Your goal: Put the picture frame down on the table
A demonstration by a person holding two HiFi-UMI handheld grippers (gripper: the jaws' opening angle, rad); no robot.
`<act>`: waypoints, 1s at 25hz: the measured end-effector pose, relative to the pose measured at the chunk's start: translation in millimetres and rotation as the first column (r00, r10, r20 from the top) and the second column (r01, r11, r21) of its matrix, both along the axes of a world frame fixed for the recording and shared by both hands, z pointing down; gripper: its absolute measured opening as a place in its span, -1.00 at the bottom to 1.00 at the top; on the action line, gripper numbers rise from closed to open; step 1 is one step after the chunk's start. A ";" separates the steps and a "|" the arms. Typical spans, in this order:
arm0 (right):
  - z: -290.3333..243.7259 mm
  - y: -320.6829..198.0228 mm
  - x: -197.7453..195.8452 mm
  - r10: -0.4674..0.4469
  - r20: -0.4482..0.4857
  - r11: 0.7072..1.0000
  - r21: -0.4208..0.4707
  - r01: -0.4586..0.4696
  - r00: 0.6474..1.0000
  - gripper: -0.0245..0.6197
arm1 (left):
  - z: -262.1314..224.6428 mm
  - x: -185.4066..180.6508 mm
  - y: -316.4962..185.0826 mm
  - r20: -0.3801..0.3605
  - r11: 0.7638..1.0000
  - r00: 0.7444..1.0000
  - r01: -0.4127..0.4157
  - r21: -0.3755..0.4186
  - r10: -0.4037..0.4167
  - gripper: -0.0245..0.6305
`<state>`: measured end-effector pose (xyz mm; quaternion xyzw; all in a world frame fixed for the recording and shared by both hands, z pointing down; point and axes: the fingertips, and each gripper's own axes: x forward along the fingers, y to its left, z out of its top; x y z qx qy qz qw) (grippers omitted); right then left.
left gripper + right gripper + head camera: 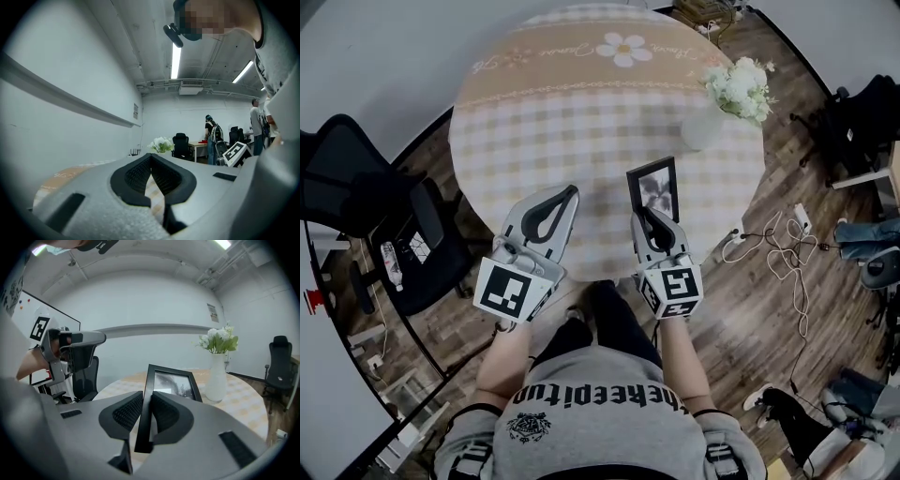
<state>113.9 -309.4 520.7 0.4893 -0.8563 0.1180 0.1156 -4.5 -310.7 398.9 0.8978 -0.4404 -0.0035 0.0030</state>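
A black picture frame (655, 188) with a dark photo is held above the near edge of the round table (581, 103). My right gripper (652, 217) is shut on the frame's left edge (146, 404); the frame (174, 383) stands upright between the pads and leans a little right. My left gripper (565, 199) hovers over the table's near left part, shut with nothing in it; its pads (165, 176) meet at the tips in the left gripper view.
A white vase of flowers (733, 94) (217, 362) stands at the table's right side, beyond the frame. A black office chair (384, 225) is at the left. Cables (778, 248) lie on the wooden floor at the right. A person (213, 138) stands far off.
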 end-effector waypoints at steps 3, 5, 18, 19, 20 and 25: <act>16.4 -3.2 2.2 0.000 -0.005 0.999 -0.041 0.000 1.000 -0.71 | 4.9 1.0 -4.9 0.009 1.000 1.000 0.000 0.003 0.000 -0.88; 26.7 -4.8 3.4 0.000 -0.009 0.998 -0.067 0.000 1.000 -0.71 | 9.1 1.1 -7.8 0.012 1.000 1.000 0.002 -0.006 -0.002 -0.88; 75.1 -18.8 2.8 -0.017 -0.046 0.982 -0.190 0.008 0.999 -0.71 | 27.2 -1.3 -30.6 0.017 0.999 1.000 0.016 -0.050 -0.015 -0.88; 78.0 -19.5 2.5 -0.018 -0.048 0.980 -0.199 0.008 0.999 -0.71 | 28.4 -1.7 -31.5 0.018 0.998 1.000 0.017 -0.053 -0.016 -0.88; 81.0 -20.0 2.2 -0.018 -0.049 0.978 -0.209 0.007 0.999 -0.71 | 29.7 -1.9 -32.1 0.018 0.998 1.000 0.019 -0.060 -0.018 -0.88; 95.4 -22.3 0.7 -0.019 -0.061 0.966 -0.259 0.003 0.998 -0.71 | 36.1 -4.7 -35.4 0.009 0.994 0.999 0.033 -0.102 -0.032 -0.88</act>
